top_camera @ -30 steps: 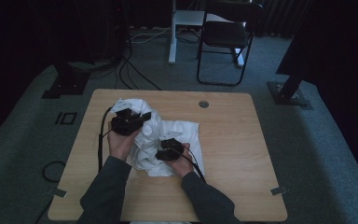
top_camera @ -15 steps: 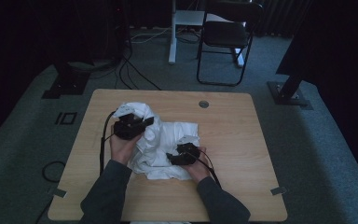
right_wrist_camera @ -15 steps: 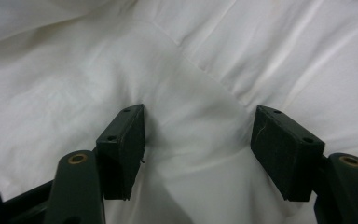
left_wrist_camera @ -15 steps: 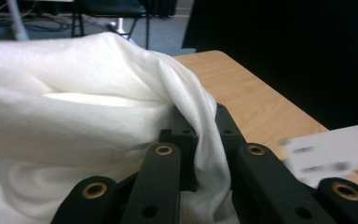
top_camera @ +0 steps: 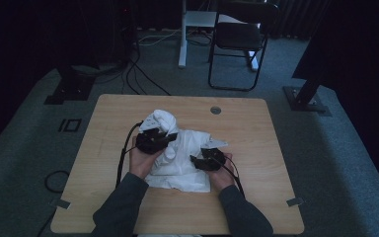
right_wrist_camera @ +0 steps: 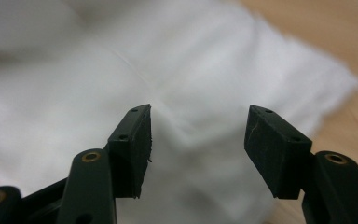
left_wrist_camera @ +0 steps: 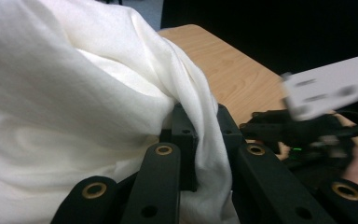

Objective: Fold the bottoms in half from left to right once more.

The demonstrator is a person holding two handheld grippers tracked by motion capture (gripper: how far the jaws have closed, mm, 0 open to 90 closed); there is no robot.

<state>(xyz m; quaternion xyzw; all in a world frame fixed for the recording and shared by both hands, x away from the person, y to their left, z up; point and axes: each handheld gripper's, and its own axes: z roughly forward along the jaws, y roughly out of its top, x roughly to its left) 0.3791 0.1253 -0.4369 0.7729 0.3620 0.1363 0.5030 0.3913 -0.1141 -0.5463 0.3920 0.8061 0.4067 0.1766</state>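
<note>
While left tool (left_wrist_camera: pixel 200 135) clamps cloth (top_camera: pixel 182 158), right tool (right_wrist_camera: pixel 198 149), jaws apart, just narrowing, moved rightward.

High view looks down; both gripper views closely share the white cloth (top_camera: pixel 182 158).

"What colour is the cloth (top_camera: pixel 182 158)?"
"All white, no pattern."
"And each gripper?"
"Left gripper (left_wrist_camera: pixel 200 140) and right gripper (right_wrist_camera: pixel 198 135) are black."
"The worktop (top_camera: pixel 256 133)?"
"Light brown wood with thin lines."
</note>
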